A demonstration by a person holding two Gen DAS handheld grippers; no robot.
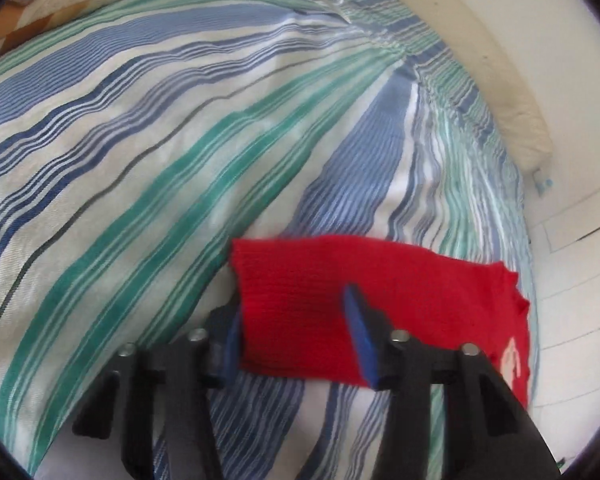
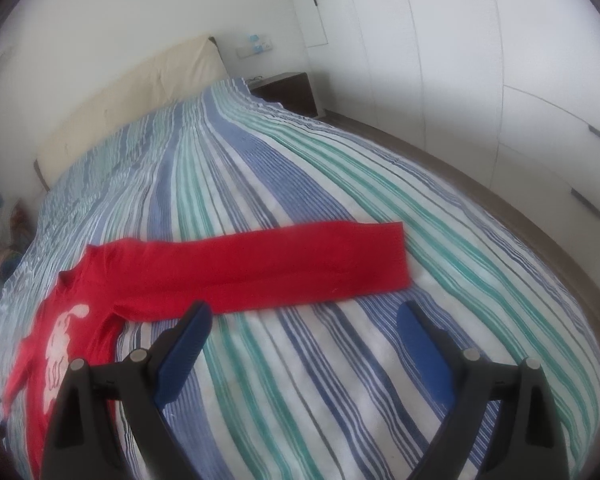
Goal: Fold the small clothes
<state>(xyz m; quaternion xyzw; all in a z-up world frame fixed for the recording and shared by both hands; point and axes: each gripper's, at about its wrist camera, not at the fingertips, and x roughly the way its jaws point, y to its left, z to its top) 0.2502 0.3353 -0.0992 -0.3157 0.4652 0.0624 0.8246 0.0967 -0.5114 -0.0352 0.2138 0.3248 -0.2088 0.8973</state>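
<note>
A small red long-sleeved top (image 2: 236, 276) with a white animal print (image 2: 62, 344) lies flat on the striped bedspread (image 2: 340, 208). One sleeve stretches out to the right in the right wrist view. My right gripper (image 2: 304, 316) is open and empty, just in front of that sleeve, not touching it. In the left wrist view the other red sleeve (image 1: 300, 300) lies between the blue fingers of my left gripper (image 1: 292, 316). The jaws stand apart around the sleeve's end, and the left finger is partly hidden behind the cloth.
A beige headboard (image 2: 132, 96) runs along the far side of the bed. A dark bedside table (image 2: 288, 88) stands beside it. White wardrobe doors (image 2: 480, 60) line the right wall. A patterned cushion (image 1: 28, 20) lies at the far left in the left wrist view.
</note>
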